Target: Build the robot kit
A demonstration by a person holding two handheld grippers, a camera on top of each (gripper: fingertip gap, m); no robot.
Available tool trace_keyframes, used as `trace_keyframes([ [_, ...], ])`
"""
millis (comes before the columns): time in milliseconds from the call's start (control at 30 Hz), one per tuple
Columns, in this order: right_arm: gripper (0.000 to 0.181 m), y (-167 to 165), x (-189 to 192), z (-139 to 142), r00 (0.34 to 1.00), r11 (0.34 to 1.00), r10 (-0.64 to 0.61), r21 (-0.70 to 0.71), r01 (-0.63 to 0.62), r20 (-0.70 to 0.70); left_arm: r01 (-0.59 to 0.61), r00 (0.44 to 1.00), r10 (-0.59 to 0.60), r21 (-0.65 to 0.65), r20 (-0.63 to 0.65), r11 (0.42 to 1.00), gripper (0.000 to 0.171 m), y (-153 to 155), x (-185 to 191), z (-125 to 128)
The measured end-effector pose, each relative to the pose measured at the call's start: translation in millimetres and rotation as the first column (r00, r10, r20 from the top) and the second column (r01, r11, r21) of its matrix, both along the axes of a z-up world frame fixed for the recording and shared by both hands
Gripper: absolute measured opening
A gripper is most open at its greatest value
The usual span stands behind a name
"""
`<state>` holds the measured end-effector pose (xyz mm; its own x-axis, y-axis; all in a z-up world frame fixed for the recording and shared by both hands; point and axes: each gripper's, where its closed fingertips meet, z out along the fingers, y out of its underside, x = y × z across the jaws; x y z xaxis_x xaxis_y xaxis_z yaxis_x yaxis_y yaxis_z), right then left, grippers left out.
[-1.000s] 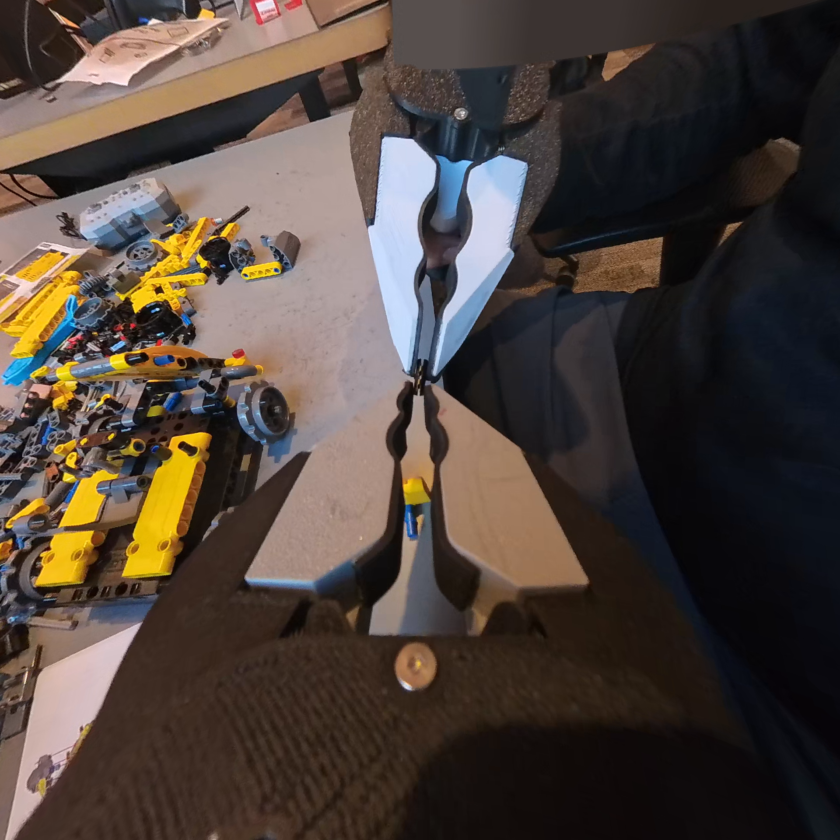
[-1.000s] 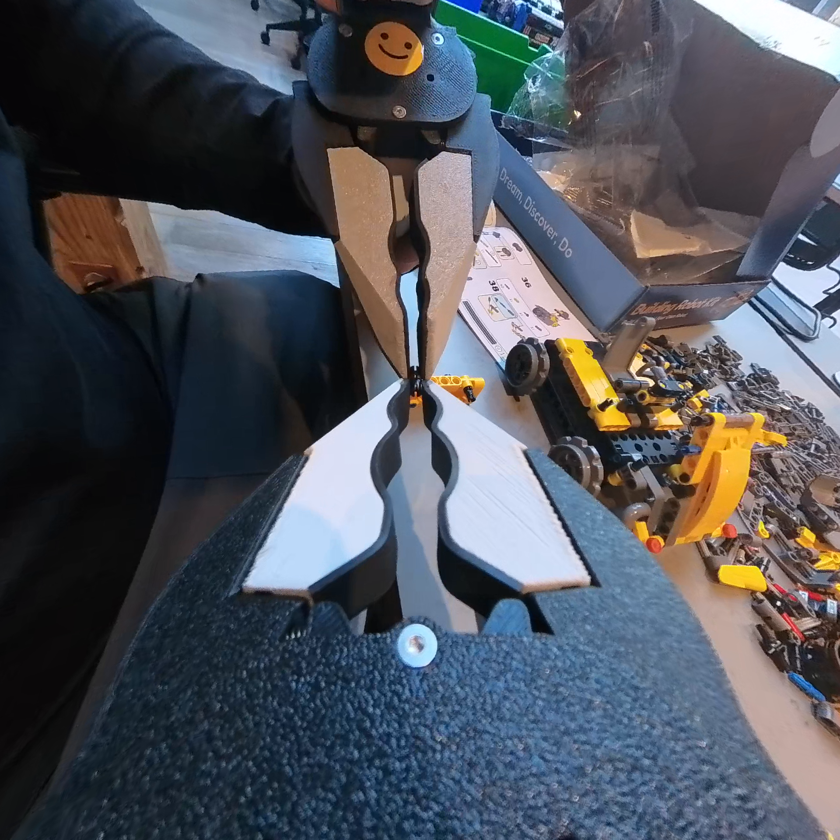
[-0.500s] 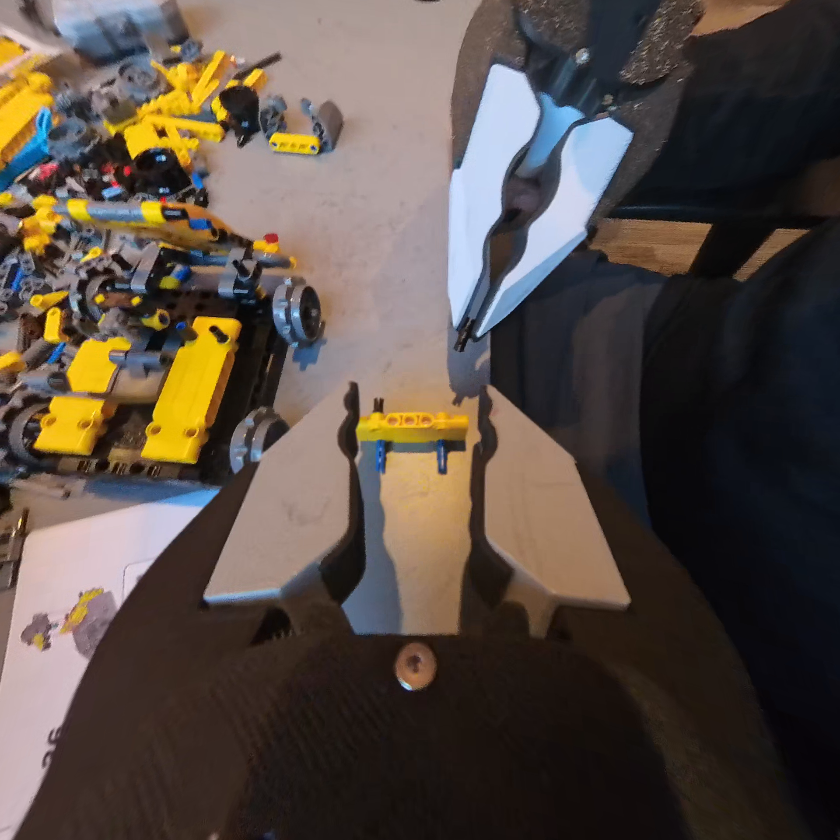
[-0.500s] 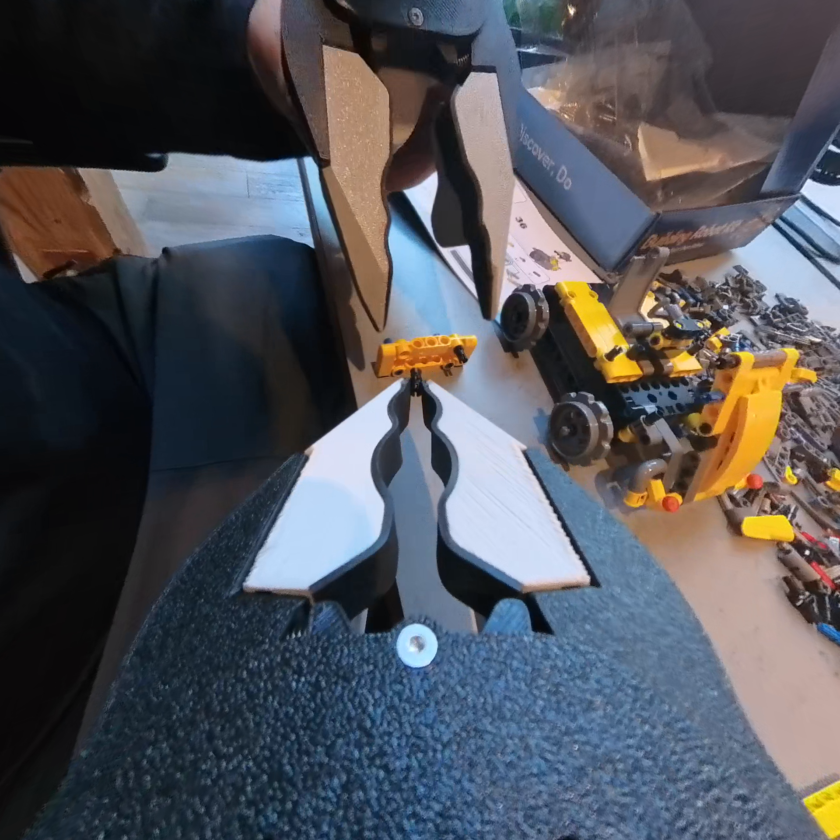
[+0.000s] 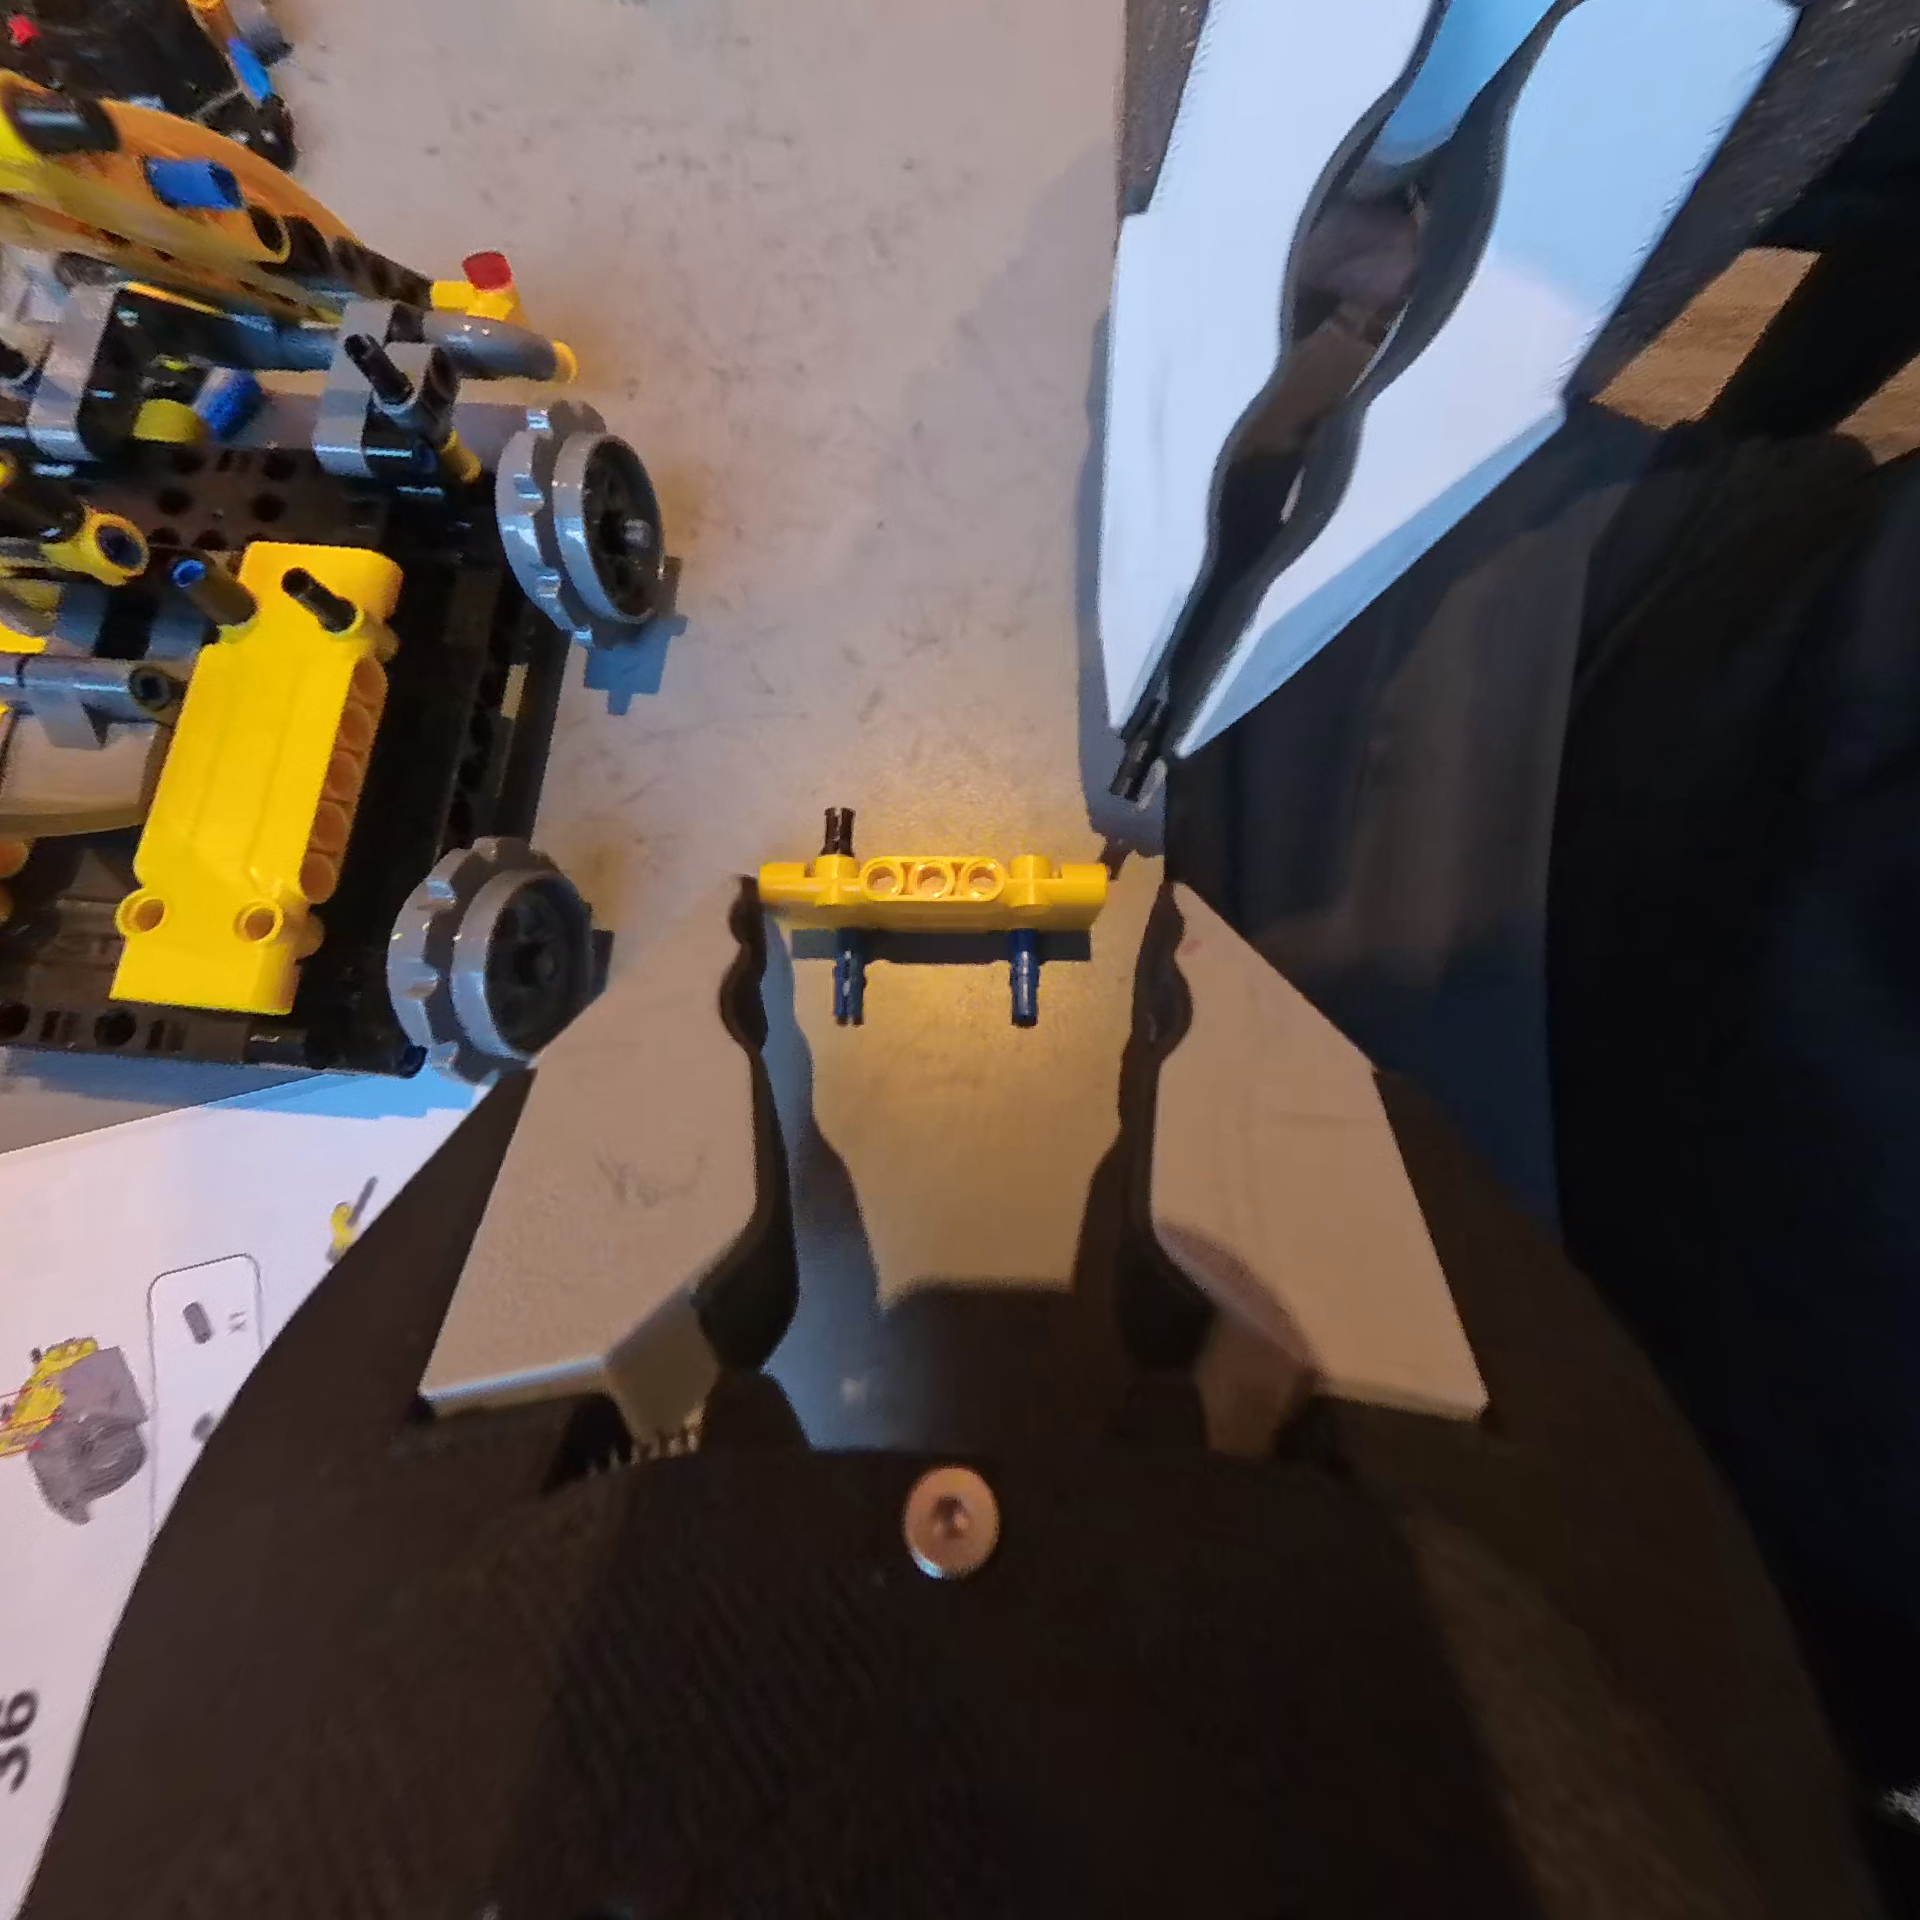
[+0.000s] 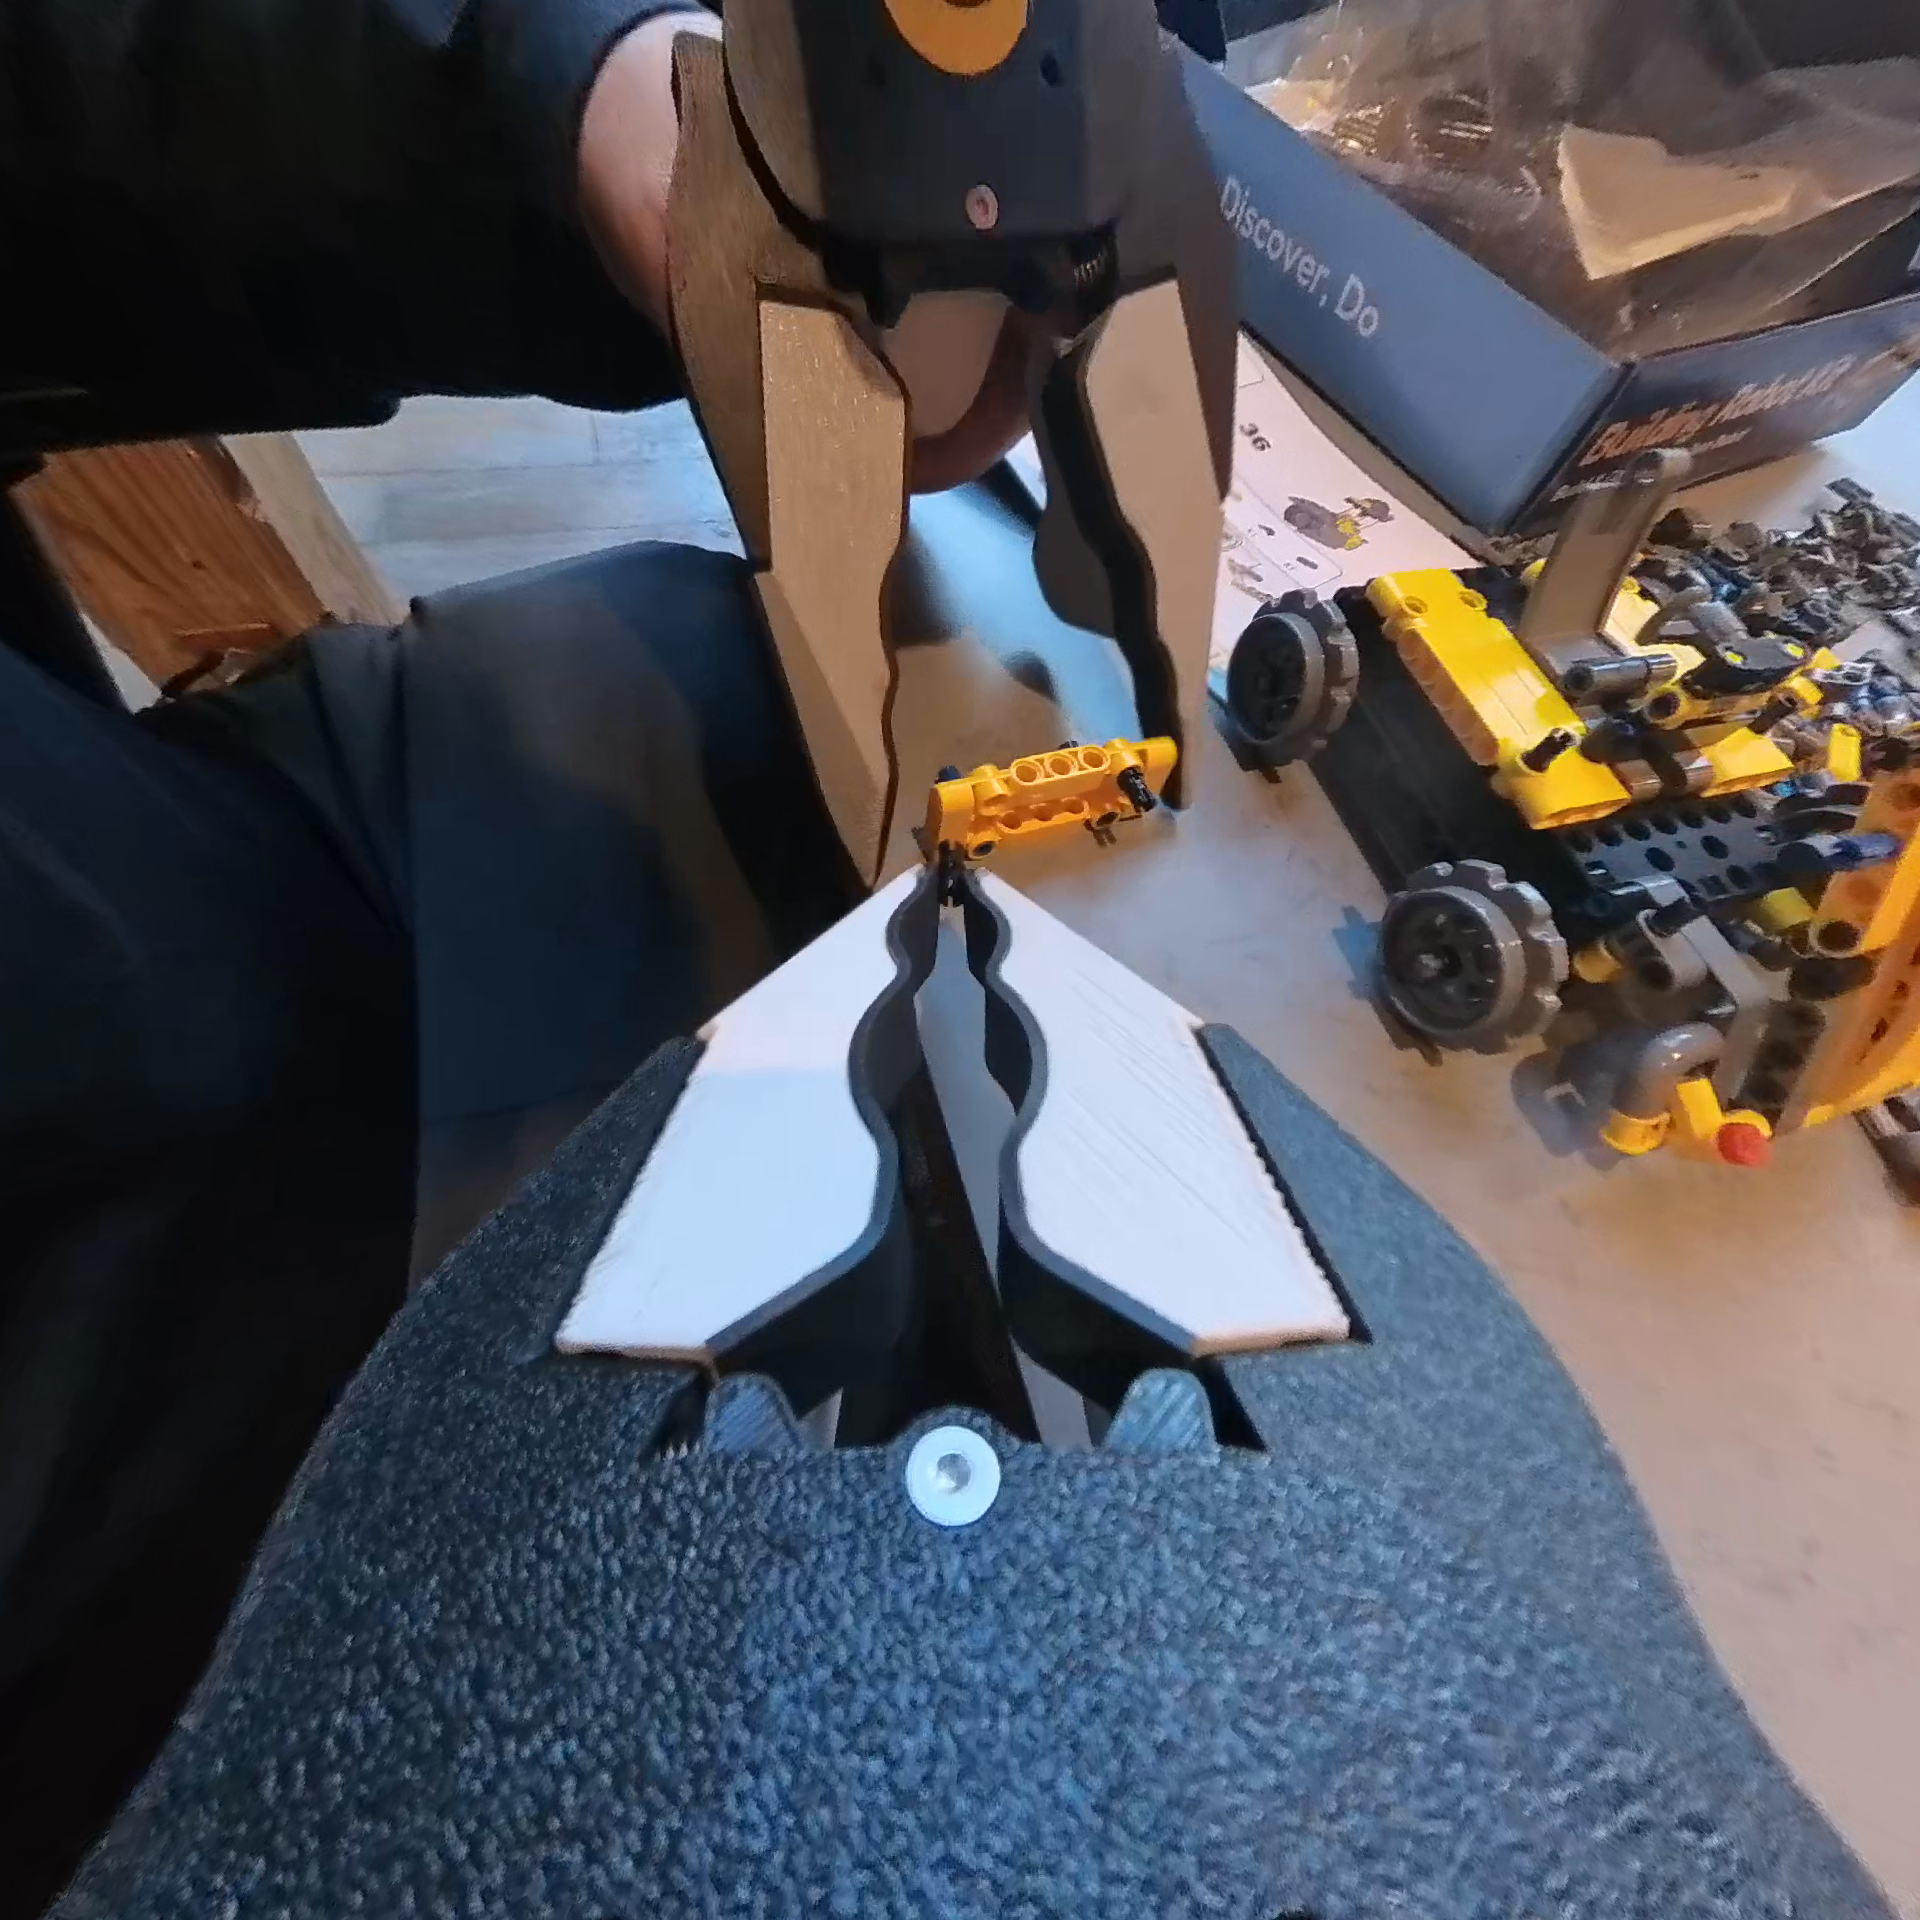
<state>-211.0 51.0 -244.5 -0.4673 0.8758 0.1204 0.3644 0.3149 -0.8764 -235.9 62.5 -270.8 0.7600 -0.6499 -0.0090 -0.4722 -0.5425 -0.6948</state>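
A short yellow beam (image 5: 930,883) with two dark blue pins and a black pin lies flat on the grey table (image 5: 883,312). My left gripper (image 5: 951,902) is open and low over the table, with one finger at each end of the beam; I cannot tell if it touches. In the right wrist view the beam (image 6: 1049,790) lies between the left gripper's (image 6: 1023,831) spread fingers. My right gripper (image 6: 951,888) is shut on a small black pin (image 6: 949,871), just beside the beam's end. It also shows in the left wrist view (image 5: 1143,743), holding the black pin (image 5: 1132,771).
A part-built yellow and black wheeled model (image 5: 260,748) stands left of the beam; it also shows in the right wrist view (image 6: 1558,748). An instruction booklet (image 5: 156,1299) lies near it. A dark cardboard box (image 6: 1455,343) and several loose parts (image 6: 1766,551) lie beyond. A person's dark-clothed legs are at the table edge. Left tips to right tips: about 4 cm.
The two grippers were tip to tip on the black pin. My left gripper let go, opened wide and came down around the yellow beam. My right gripper kept the pin.
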Motion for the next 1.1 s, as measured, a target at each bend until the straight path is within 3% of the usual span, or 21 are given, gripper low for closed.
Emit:
trace_keyframes([
  [333,0.004,-6.2,4.0,-1.0,1.0,1.0,-0.009,-0.009,0.008,-0.019,0.035,0.999,-0.035,0.001,0.02,0.999,0.063,-3.4,4.7,0.1],
  [700,0.004,-2.7,7.2,8.8,0.992,0.998,-0.063,-0.018,0.061,-0.112,0.066,0.996,-0.065,-0.014,0.061,0.998,0.065,-1.2,4.1,3.4],
  [967,0.004,1.4,7.7,2.3,0.985,0.991,-0.126,-0.063,0.12,-0.116,0.113,0.992,-0.112,-0.01,0.062,0.994,0.062,1.6,7.7,1.5],
  [1100,0.005,0.8,7.7,-2.0,0.985,0.989,-0.134,-0.077,0.126,-0.108,0.077,0.995,-0.077,0.005,0.061,0.997,0.067,3.4,0.2,4.8],
])
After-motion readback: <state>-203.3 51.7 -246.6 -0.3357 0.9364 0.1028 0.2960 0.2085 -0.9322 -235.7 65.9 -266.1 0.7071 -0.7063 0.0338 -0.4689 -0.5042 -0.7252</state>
